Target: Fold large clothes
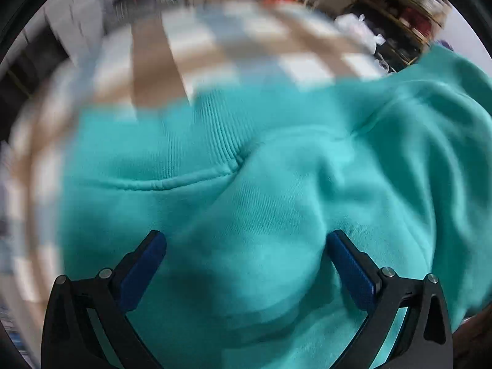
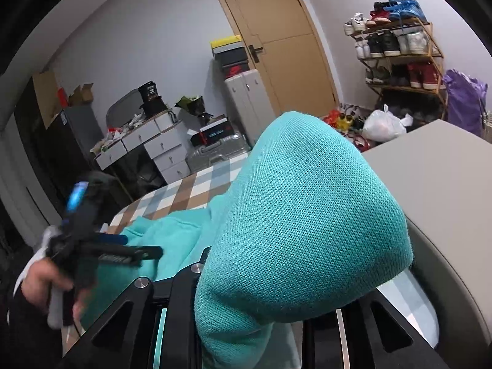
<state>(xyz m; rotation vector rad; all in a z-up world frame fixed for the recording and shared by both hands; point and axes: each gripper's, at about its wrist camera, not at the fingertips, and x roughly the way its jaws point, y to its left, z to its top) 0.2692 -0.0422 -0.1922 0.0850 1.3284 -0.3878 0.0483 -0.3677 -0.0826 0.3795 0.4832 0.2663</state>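
My left claw [image 1: 246, 272] points steeply down with its jaws wide apart and nothing between them, directly over the teal sweatshirt [image 1: 276, 190] spread on the checkered bed [image 1: 196, 46]; the ribbed hem lies just ahead of it. My right claw [image 2: 246, 276] is nearly closed, pinching a bunched fold of the sweatshirt and pointing only slightly downward.

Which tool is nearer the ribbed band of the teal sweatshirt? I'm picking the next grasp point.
Left. The left tool hangs open just short of the ribbed band; the right tool grips another fold of the sweatshirt.
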